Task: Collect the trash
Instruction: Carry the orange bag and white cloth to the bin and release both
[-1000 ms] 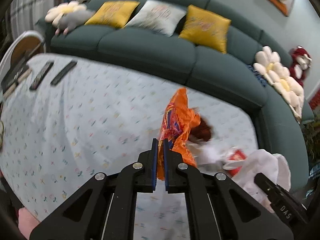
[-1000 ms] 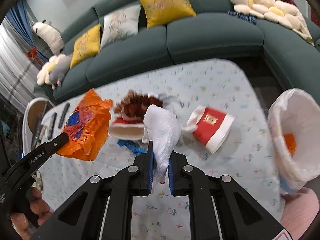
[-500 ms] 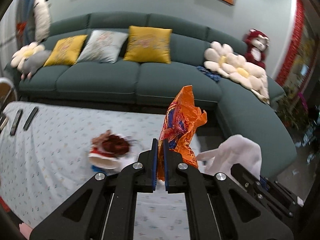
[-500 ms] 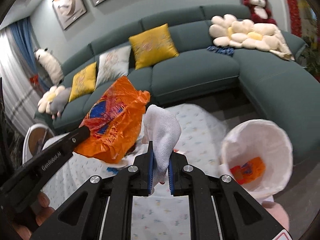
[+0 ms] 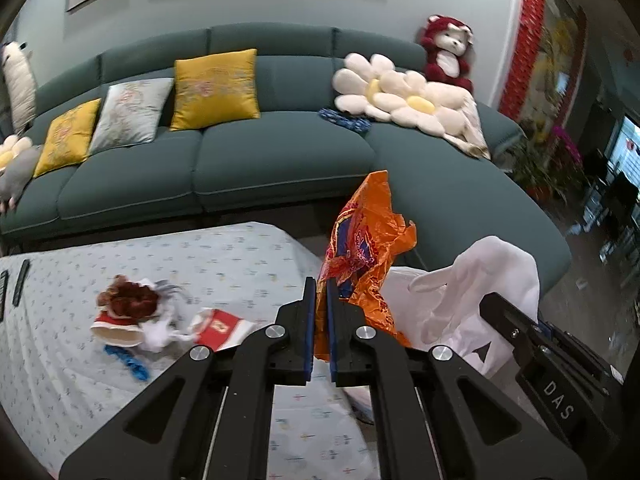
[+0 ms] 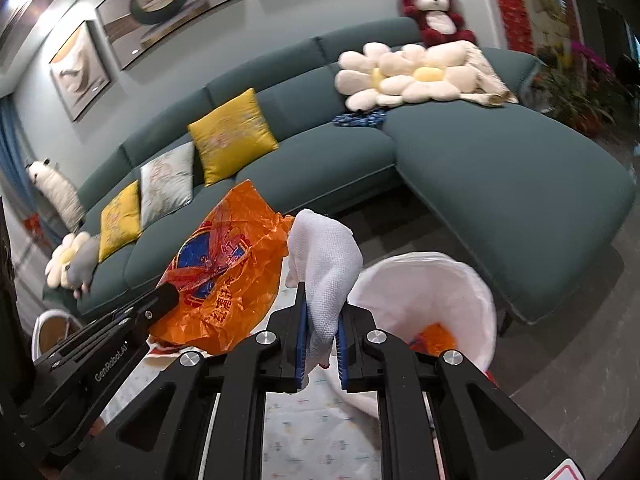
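My left gripper (image 5: 321,292) is shut on a crumpled orange plastic wrapper (image 5: 362,248) and holds it in the air past the table's right edge; the wrapper also shows in the right wrist view (image 6: 224,276). My right gripper (image 6: 322,320) is shut on a white crumpled tissue (image 6: 328,264), held above the near rim of the white-lined trash bin (image 6: 452,280), which has orange trash (image 6: 436,338) inside. In the left wrist view the tissue (image 5: 492,280) and right gripper hide most of the bin. More trash lies on the table: a red paper cup (image 5: 218,328), a bowl of brown scraps (image 5: 124,308), a blue scrap (image 5: 128,362).
The table (image 5: 224,256) has a floral cloth, with two remotes (image 5: 20,288) at its far left. A teal L-shaped sofa (image 5: 280,152) with cushions wraps behind the table and bin. The bin stands on the floor off the table's right end.
Both grippers have swung right, away from the table and toward the bin, carrying the wrapper and the tissue. The bin now sits just beyond the right gripper.
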A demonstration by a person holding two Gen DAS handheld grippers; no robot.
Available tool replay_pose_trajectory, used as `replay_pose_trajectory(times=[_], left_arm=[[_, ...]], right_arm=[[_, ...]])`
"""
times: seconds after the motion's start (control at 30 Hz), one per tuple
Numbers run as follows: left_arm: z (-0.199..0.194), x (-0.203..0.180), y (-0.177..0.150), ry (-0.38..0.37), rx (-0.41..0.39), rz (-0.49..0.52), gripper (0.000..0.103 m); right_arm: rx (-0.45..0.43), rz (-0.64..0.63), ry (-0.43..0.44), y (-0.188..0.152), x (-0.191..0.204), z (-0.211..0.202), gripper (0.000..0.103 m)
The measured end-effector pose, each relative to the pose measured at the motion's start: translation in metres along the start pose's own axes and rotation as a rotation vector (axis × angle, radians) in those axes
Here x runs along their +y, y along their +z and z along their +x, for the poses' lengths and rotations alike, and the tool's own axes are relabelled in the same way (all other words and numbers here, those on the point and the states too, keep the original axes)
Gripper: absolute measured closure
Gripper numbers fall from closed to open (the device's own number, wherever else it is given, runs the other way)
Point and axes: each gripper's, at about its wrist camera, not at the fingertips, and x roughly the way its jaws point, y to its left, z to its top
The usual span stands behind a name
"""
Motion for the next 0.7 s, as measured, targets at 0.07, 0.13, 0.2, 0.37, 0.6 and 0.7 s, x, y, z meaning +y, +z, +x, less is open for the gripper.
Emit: replay_pose_trajectory(times=[0.07,0.13,0.2,0.37,0.6,0.7], left_arm=[[0.006,-0.012,0.0,-0.011,0.008,0.019,0.098],[0.014,-0.024,0.0,-0.022,0.018,0.036,0.098],[0.022,-0.034,-0.002,-0.032,0.03,0.053,0.098],[0.04,-0.049,-0.006,-0.058,0.07,0.07,0.098],[0.062,-0.057,-0.008,-0.105,0.119,0.059,0.095],[0.067,-0.057,-0.005,-0.11,0.122,0.046,0.086]], right_arm=[[-0.002,0.016,-0.012,0.001,-0.014,0.0,0.092],[-0.001,0.029,-0.025,0.002,-0.024,0.002,0.092],[0.003,0.046,-0.038,0.004,-0.037,0.006,0.092],[0.017,0.075,-0.065,0.002,-0.058,0.013,0.092],[0.046,0.11,-0.086,0.001,-0.075,0.031,0.091],[0.058,0.113,-0.084,0.003,-0.077,0.038,0.085]])
